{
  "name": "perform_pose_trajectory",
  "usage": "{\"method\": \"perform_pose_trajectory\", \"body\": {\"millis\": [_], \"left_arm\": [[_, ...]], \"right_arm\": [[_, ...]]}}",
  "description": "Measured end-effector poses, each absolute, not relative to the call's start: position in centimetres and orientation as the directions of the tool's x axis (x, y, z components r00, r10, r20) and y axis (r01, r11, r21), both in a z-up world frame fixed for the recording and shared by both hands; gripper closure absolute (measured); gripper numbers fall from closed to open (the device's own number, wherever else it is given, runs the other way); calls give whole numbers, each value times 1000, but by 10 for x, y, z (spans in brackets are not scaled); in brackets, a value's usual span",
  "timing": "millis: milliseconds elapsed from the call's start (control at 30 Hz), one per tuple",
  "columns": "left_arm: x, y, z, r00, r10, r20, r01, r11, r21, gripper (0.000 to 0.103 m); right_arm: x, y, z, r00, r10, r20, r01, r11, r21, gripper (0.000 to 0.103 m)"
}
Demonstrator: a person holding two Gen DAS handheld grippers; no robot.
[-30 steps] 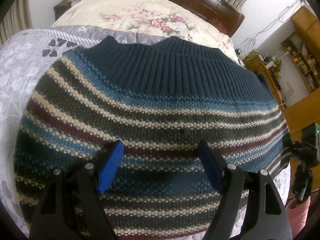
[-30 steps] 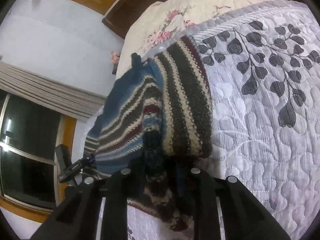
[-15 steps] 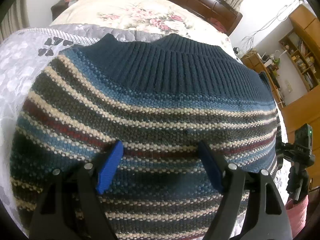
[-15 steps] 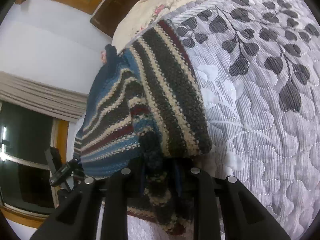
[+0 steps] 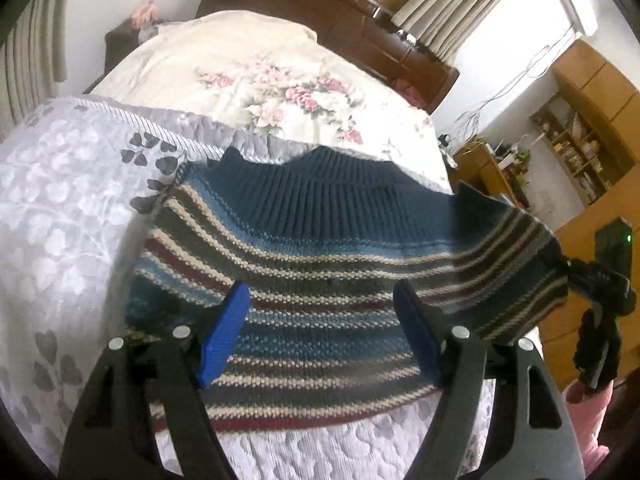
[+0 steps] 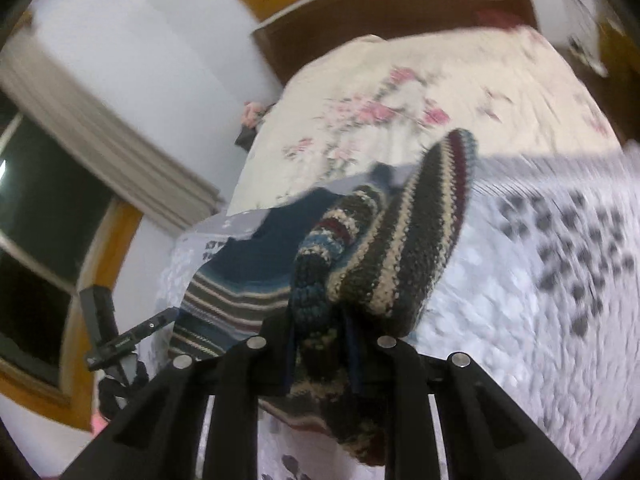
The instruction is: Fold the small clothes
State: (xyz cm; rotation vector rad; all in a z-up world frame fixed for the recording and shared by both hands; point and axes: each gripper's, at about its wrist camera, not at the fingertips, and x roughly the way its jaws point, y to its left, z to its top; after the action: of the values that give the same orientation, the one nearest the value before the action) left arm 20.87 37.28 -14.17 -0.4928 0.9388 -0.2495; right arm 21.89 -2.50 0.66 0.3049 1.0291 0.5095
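Note:
A striped knit sweater (image 5: 320, 264) with a navy ribbed band lies on the grey leaf-print quilt (image 5: 60, 240). My left gripper (image 5: 320, 332) hovers open over the sweater's near part, blue pads (image 5: 224, 332) spread wide with nothing between them. At the sweater's right end its corner is lifted off the quilt by my right gripper (image 5: 600, 292). In the right wrist view that gripper (image 6: 320, 344) is shut on a bunched fold of the sweater (image 6: 400, 240), which hangs over and below the fingers. This view is blurred.
A cream floral duvet (image 5: 280, 80) covers the far half of the bed, with a dark wooden headboard (image 5: 340, 20) behind. Wooden shelves (image 5: 580, 140) stand at the right. A window with a wooden frame (image 6: 60, 260) and a curtain (image 6: 100, 120) are on the other side.
The left gripper has drawn back from the sweater, which now looks smaller. The right gripper has raised its gripped fold and swung, and the sweater's right corner now stands off the quilt.

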Motion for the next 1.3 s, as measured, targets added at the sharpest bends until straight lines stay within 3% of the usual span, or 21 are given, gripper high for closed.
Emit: {"method": "perform_pose_trajectory", "body": {"millis": [267,567,667,733,800,1000,1133,1300], "left_arm": [[191,399,-136,598,-426,-679,-29,835,-550,29],[185,412,-144,593,-465,-658,-53,792,-608,29],[187,408,-144,587,-477,-654,-46,787,-615,29],[190,404,-144,582,-492,-648,-37,779,-625,29],[194,399,-143,577,-505,-642,-28,773,-634,29],[208,384,-143,556,-563,-612,-6,733,-680,29],[225,370,-143,532,-614,-583,23,699,-714,27],[254,345,-155,471,-681,-561,28,648,-762,27]], "right_arm": [[223,102,2,336,519,-786,-431,827,362,83],[226,171,-73,196,437,-878,-485,821,301,83],[226,180,-90,164,433,-886,-493,814,307,76],[224,186,-92,147,449,-881,-510,798,321,63],[220,186,-86,136,484,-865,-526,775,351,53],[198,165,-39,111,645,-756,-553,672,492,53],[190,117,-13,219,631,-744,-520,721,459,53],[188,36,-24,314,571,-759,-365,810,458,53]]}}
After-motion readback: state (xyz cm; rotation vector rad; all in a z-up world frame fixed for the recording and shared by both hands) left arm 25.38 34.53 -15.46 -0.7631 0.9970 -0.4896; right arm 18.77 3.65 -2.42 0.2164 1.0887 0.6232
